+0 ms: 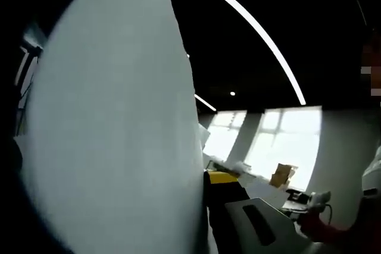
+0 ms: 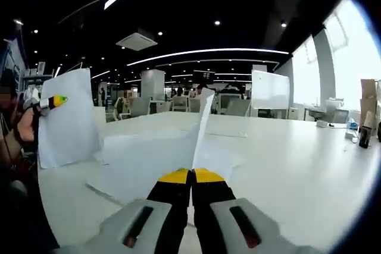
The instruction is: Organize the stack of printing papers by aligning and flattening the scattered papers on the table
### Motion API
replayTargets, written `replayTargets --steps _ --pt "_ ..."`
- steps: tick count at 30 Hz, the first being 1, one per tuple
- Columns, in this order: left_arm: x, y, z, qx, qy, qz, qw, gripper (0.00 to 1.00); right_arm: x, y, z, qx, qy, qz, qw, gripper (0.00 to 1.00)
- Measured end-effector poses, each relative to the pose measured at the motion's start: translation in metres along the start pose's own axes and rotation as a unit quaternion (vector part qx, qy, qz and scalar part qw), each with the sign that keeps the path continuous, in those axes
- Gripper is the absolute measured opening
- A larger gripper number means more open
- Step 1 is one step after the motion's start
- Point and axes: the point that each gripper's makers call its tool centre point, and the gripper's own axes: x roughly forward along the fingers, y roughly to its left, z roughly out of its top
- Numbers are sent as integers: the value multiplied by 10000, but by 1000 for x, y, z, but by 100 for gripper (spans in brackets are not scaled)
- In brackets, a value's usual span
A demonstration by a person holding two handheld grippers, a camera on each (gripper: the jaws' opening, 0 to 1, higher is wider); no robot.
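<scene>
While each gripper pinches a sheet upright, the right gripper [image 2: 191, 175] clamps one paper [image 2: 201, 124] and the left gripper [image 2: 55, 101] another [image 2: 70, 117]; loose sheets [image 2: 143, 156] lie unaligned on the table [image 2: 286, 165], so stacking seems barely begun.

Long curved white ceiling light strips [image 2: 202, 52] glow overhead, a tall white board [image 2: 269, 90] stands far back, bright windows [image 2: 357, 52] beside it.

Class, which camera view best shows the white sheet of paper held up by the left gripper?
The right gripper view: the whole white sheet hangs upright at its left, pinched by the left gripper. The left gripper view sees that sheet only as a close blank surface.
</scene>
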Motion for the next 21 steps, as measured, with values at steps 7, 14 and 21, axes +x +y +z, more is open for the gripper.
replayTargets --steps 7,14,21 --pt "-1 0 0 -24 -9 0 10000 6 0 4 3 -8 -14 50 10000 0" --pt "-2 1 0 -70 -18 6 10000 6 -1 6 5 5 -42 49 10000 0" --pt "-1 0 0 -55 -10 3 10000 6 -4 6 16 -2 -170 53 9998 0"
